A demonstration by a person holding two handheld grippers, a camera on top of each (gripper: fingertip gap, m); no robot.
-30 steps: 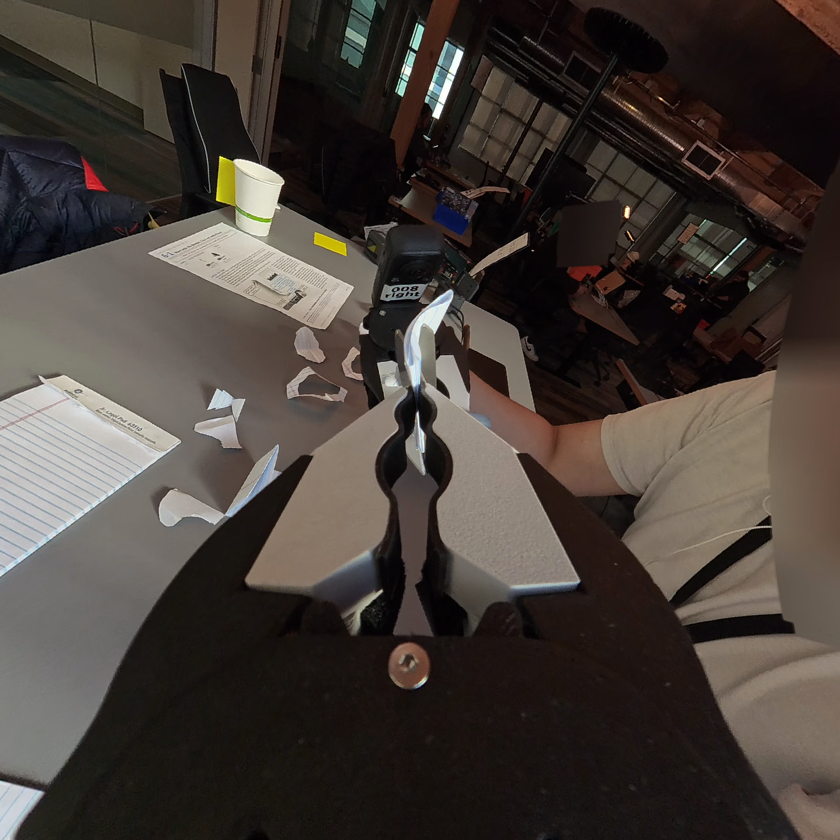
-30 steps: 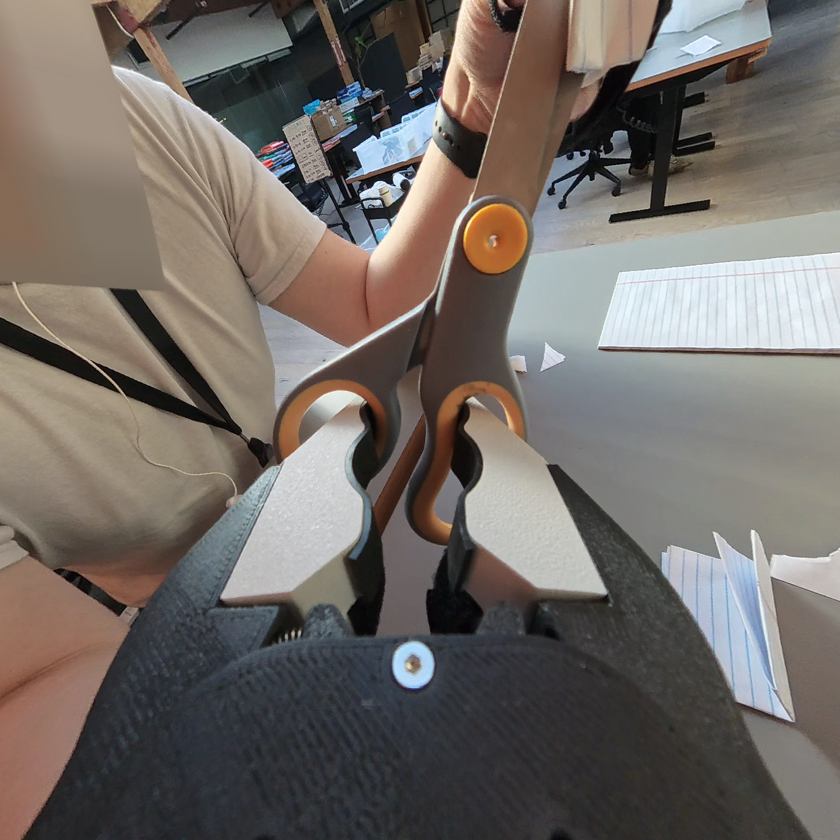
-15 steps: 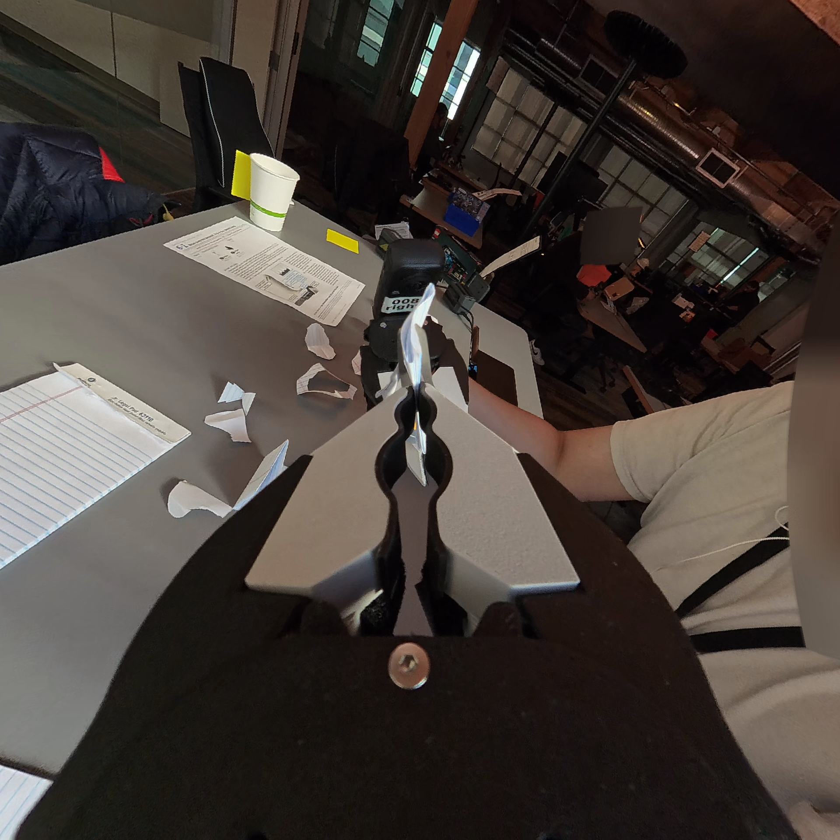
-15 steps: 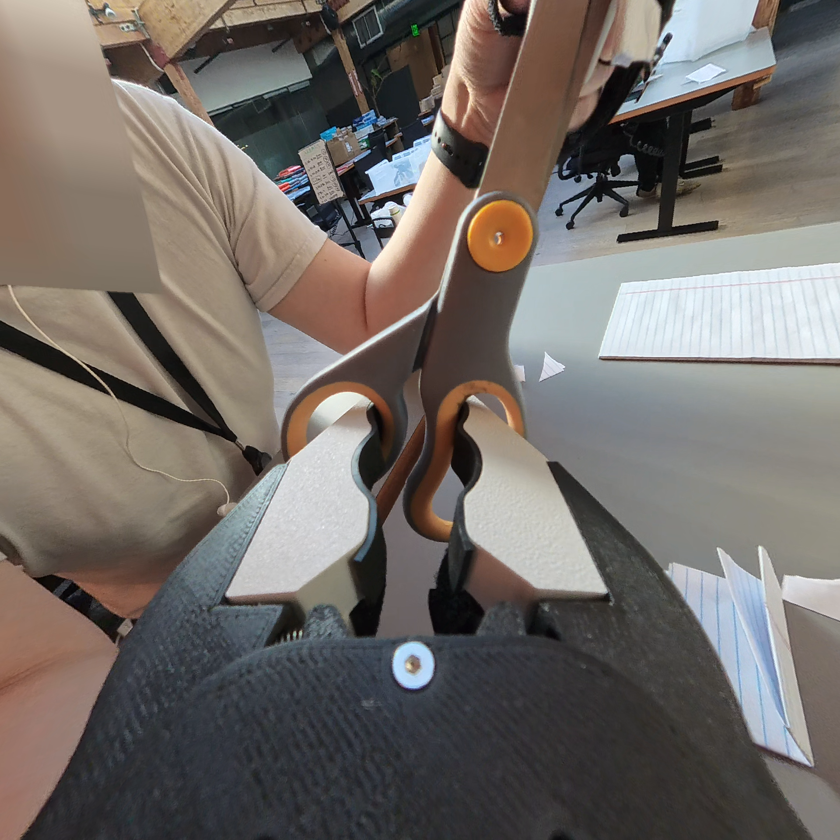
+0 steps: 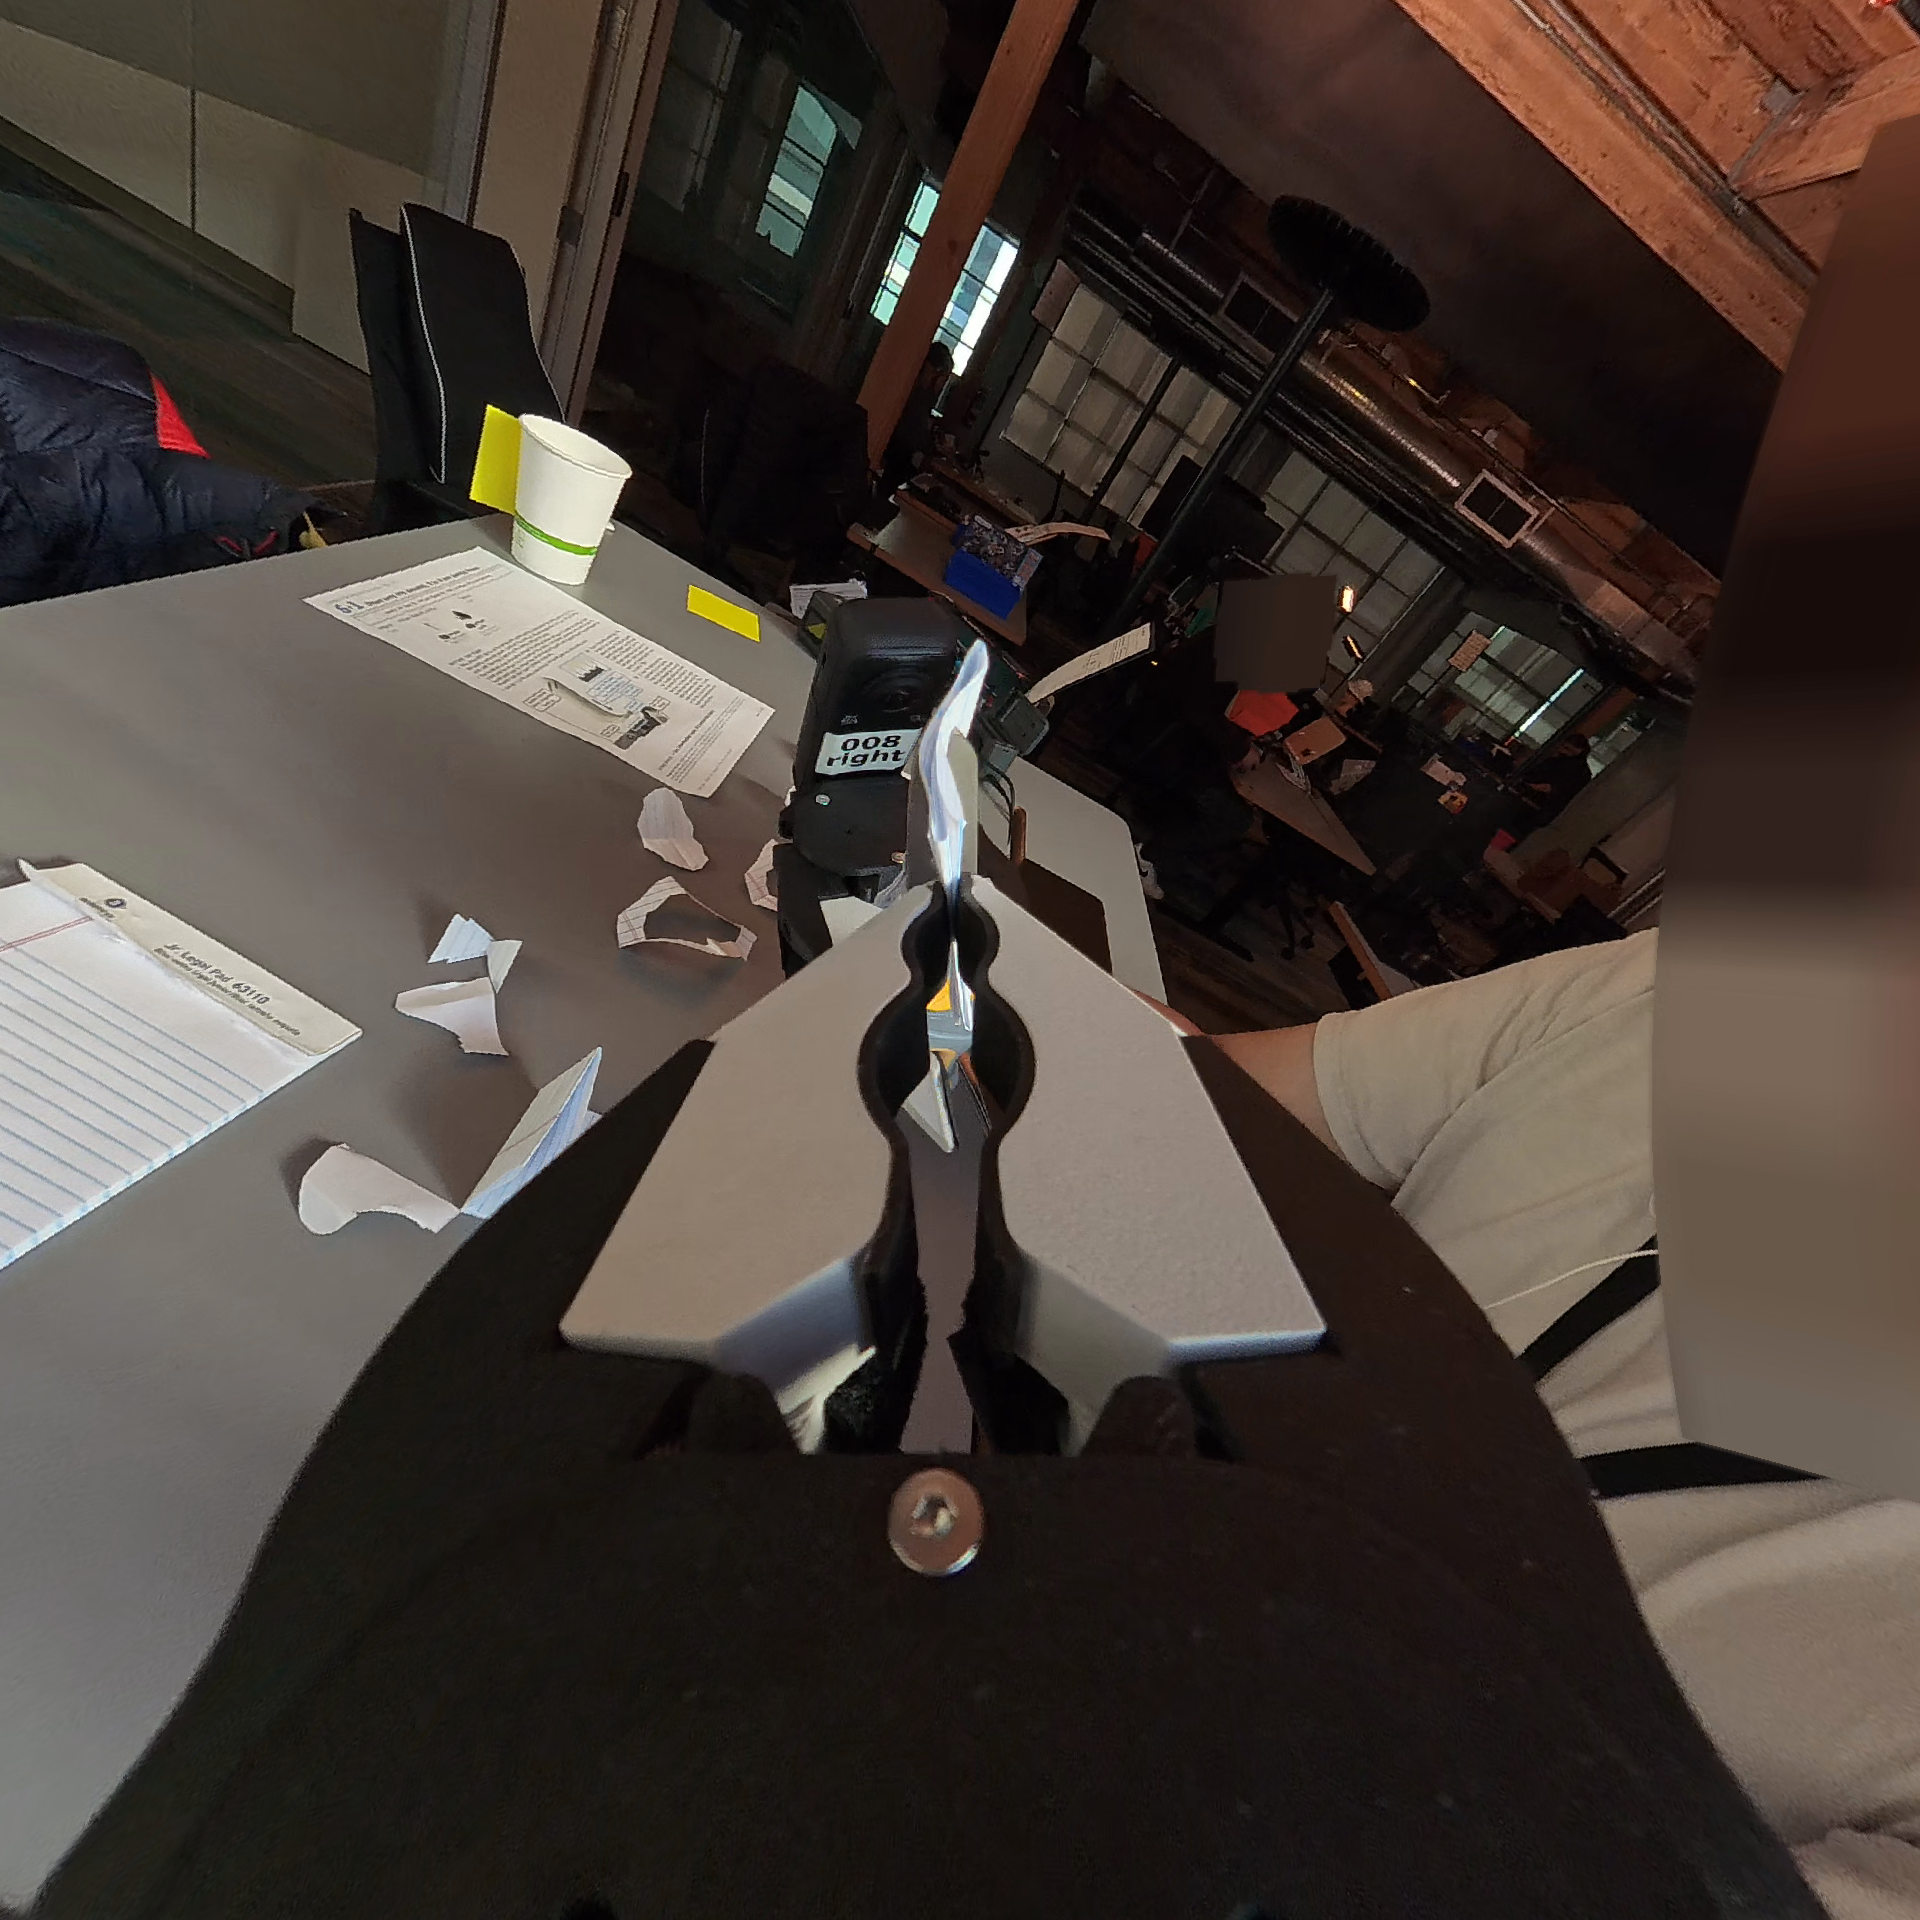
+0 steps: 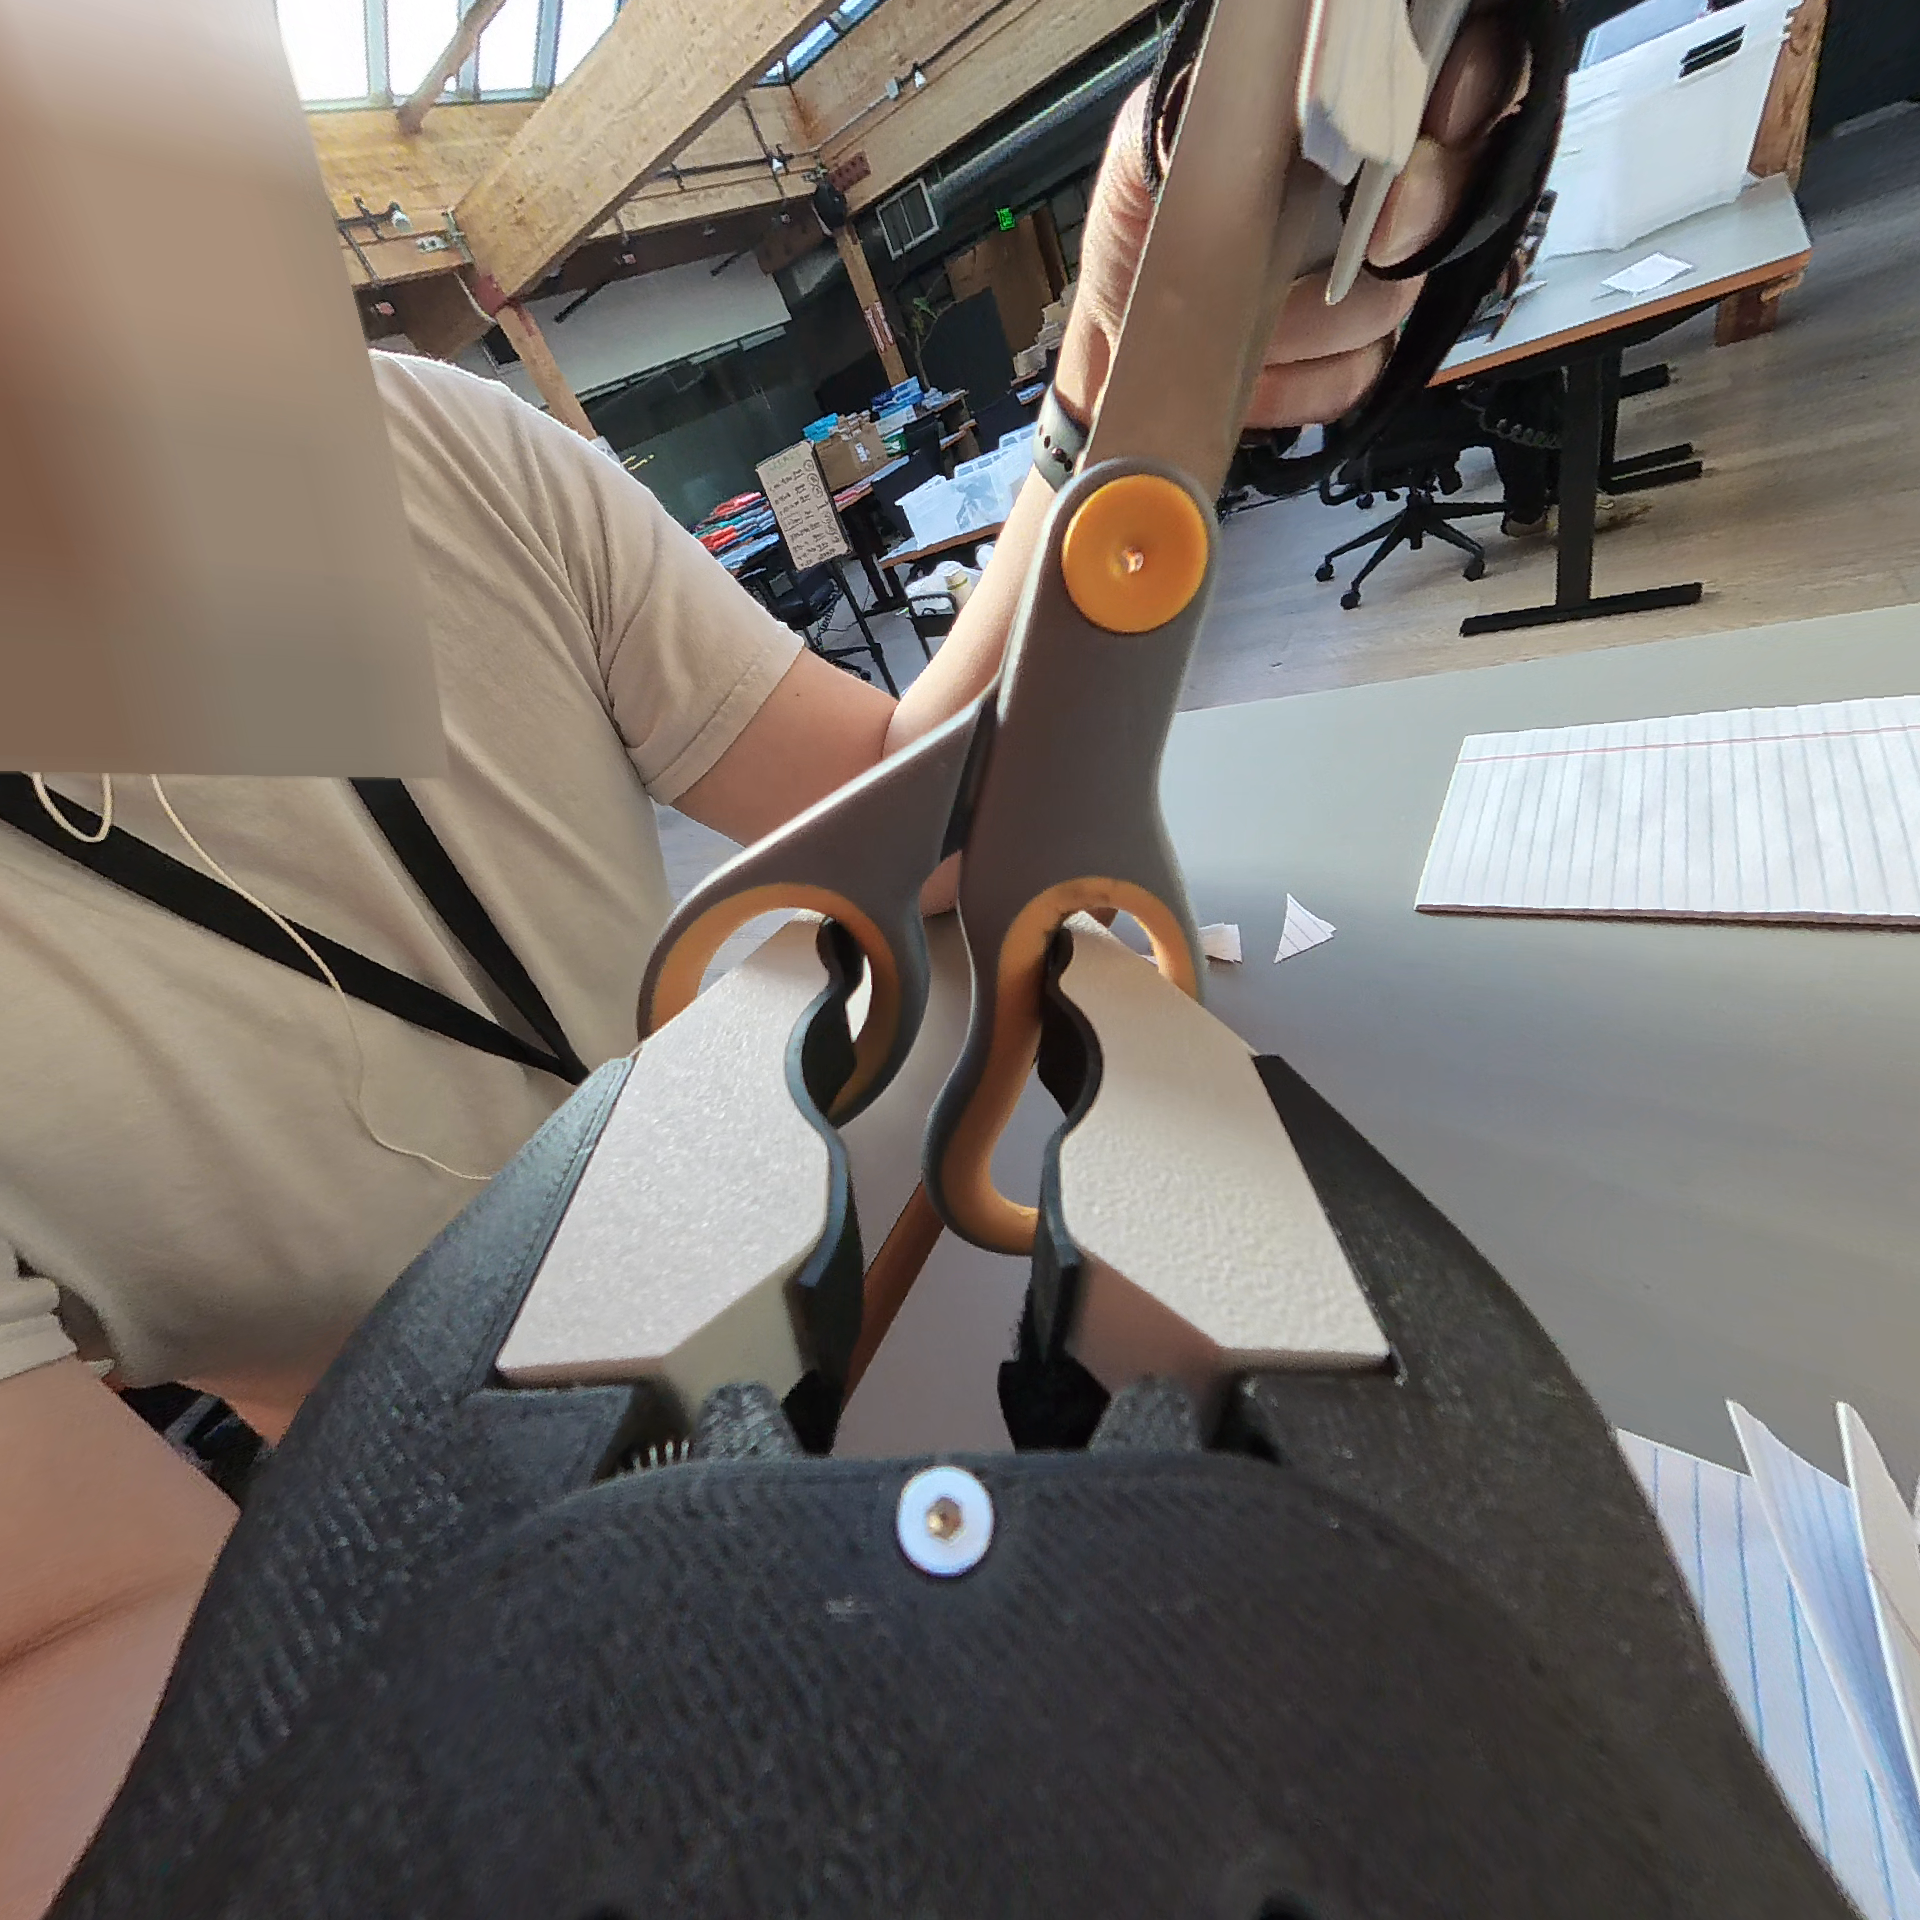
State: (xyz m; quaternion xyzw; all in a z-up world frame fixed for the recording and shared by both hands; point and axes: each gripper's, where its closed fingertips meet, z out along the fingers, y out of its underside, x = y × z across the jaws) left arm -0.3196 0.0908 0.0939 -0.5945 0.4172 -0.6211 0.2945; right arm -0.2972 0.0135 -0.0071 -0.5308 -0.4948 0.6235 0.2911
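Two grippers: your left gripper [image 5: 951,935] pinches a paper scrap [image 5: 951,769]; your right gripper [image 6: 951,961], fingers threaded through the handle loops, holds scissors [image 6: 1081,727].

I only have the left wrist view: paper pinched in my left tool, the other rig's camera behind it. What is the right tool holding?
Observer: Scissors, grey and orange. The right tool has a finger through each handle loop.
Operator: Where do the blades point?
Observer: Up and away from the tool, reaching the paper at the top of the right wrist view.
Operator: Are the handles open or closed?
Observer: Slightly spread, with a narrow gap between the loops.
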